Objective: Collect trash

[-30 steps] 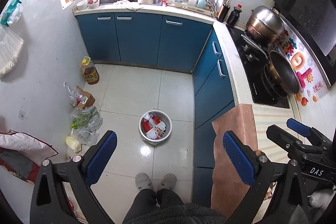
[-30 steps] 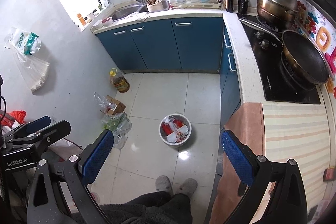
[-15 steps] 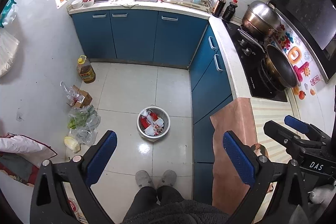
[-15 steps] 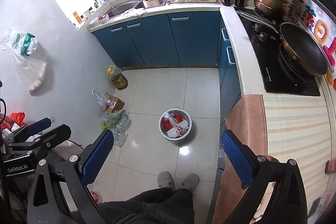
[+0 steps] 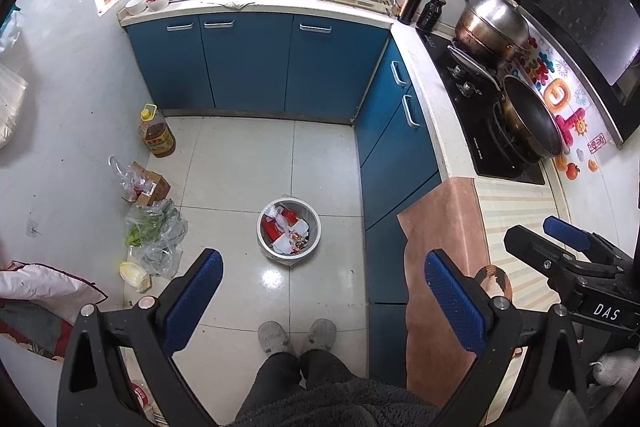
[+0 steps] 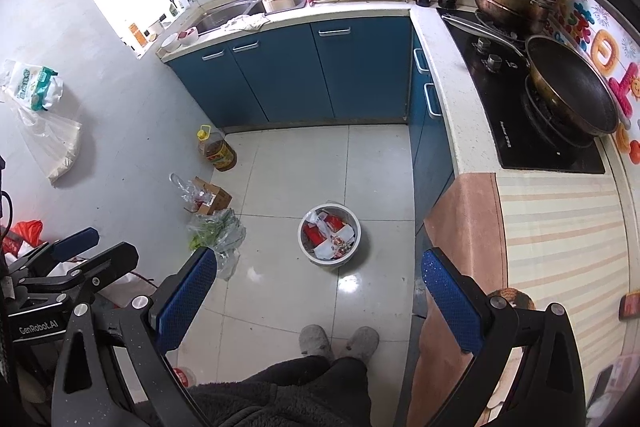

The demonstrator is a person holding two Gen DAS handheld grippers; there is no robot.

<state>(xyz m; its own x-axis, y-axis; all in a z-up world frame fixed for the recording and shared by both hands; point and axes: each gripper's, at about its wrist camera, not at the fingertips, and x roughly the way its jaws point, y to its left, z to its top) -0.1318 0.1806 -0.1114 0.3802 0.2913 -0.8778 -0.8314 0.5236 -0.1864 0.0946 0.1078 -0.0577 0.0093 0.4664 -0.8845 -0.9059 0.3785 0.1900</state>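
Both tools are held high over the kitchen floor, each spread wide with nothing between its blue pads: the left tool (image 5: pixel 324 291) and the right tool (image 6: pixel 318 293) both look down on the person's grey slippers (image 5: pixel 296 335) and the pale tiles. The task's thing, a small round white plastic waste bin (image 5: pixel 289 233) filled to the brim with red and white wrappers and crumpled paper, stands alone on the floor near the middle of the room, a little to the left of the blue cabinet fronts (image 5: pixel 396 163) and well apart from both tools. To its left, against the wall, lie a clear plastic bag of green vegetables (image 5: pixel 154 227), a small cardboard box (image 5: pixel 150 185) and a yellow-capped bottle of cooking oil (image 5: pixel 156 135); whether any of these counts as trash cannot be told. The bin looks light and its thin wall probably flexes, so a pinch on the rim (image 6: pixel 304 227) should hold better than a squeeze around the smooth, likely slippery body. The loose papers are soft and would spill if the bin tipped, so it is best lifted level. On the right the desk carries a striped cloth (image 6: pixel 560 235) and a dark wok (image 6: pixel 568 91) on the hob, apparently no part of this job.
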